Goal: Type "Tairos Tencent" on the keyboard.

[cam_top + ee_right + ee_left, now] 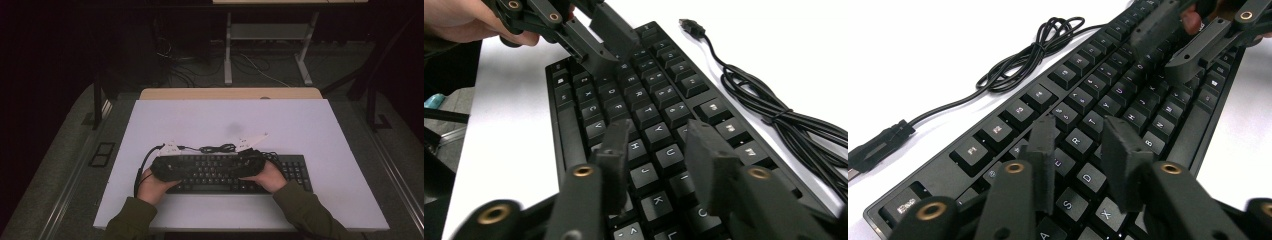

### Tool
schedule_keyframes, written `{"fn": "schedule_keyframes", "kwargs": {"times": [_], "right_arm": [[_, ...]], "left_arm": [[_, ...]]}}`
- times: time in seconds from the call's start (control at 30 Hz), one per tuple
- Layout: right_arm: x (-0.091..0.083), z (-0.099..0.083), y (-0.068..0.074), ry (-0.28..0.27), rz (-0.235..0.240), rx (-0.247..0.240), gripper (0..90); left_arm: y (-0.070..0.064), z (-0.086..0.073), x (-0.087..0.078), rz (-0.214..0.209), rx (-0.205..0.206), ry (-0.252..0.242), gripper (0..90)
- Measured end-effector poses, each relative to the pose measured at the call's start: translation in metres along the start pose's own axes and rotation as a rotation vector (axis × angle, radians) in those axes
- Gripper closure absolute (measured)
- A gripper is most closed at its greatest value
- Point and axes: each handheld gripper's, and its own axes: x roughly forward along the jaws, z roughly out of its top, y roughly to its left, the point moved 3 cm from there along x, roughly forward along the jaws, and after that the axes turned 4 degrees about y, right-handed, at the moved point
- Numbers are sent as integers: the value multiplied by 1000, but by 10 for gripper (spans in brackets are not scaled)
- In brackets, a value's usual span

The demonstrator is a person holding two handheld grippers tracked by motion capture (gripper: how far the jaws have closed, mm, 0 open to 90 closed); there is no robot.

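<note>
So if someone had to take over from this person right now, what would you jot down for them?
Left tool: open, empty, poised just above the keyboard near the E, R, D keys.
Right tool: open, empty, above the H, J, U keys.
The keyboard lies flat near the front of the white table; its cable is bundled behind it, plug unconnected.
Done: nothing visibly gripped or moved.
Left: probably pressing keys or grasping the keyboard; I cannot tell which.

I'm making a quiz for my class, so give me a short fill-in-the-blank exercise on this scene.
1. Both tongs, the left tongs and the right tongs, hover over a black ____.
2. Its bundled cable lies on the ____ table.
3. The jaws of both tongs stand ____.

Missing words: keyboard; white; open
</note>
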Motion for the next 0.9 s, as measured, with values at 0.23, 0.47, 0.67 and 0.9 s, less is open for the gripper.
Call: {"fn": "schedule_keyframes", "kwargs": {"times": [0.23, 0.47, 0.67, 0.9], "right_arm": [[1, 0, 4, 10, 22, -13, 783], [5, -2, 9, 30, 51, -23, 885], [12, -3, 14, 55, 64, -35, 894], [18, -4, 17, 76, 66, -35, 894]], "left_arm": [[0, -1, 0, 12, -1, -2, 542], [0, -1, 1, 19, -7, -7, 465], [0, -1, 2, 19, -11, -12, 413], [0, -1, 3, 16, -8, -19, 398]]}}
